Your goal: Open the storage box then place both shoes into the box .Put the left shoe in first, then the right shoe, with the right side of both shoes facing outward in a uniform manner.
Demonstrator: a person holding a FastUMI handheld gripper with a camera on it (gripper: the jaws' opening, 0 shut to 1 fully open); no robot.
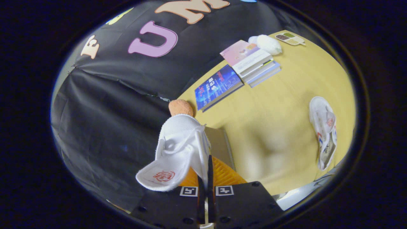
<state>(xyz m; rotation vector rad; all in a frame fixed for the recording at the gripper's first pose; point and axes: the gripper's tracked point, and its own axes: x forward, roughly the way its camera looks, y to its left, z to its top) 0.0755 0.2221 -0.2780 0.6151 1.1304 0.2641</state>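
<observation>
My gripper (206,173) is shut on a white shoe (178,149), pinching the edge of its upper between both fingers. The shoe hangs lifted above the table, toe pointing away, its tongue with a red logo flopped toward me. A second white shoe (324,132) lies on its side on the yellow table (279,105), well off to the right of the fingers. Just behind the held shoe, part of a greyish box edge (219,144) shows; whether its lid is open I cannot tell.
A blue book (216,86) and a stack of books (254,62) lie on the far side of the table. Beyond them sit a white soft object (268,44) and a small tray (290,38). An orange plush (180,107) peeks above the held shoe.
</observation>
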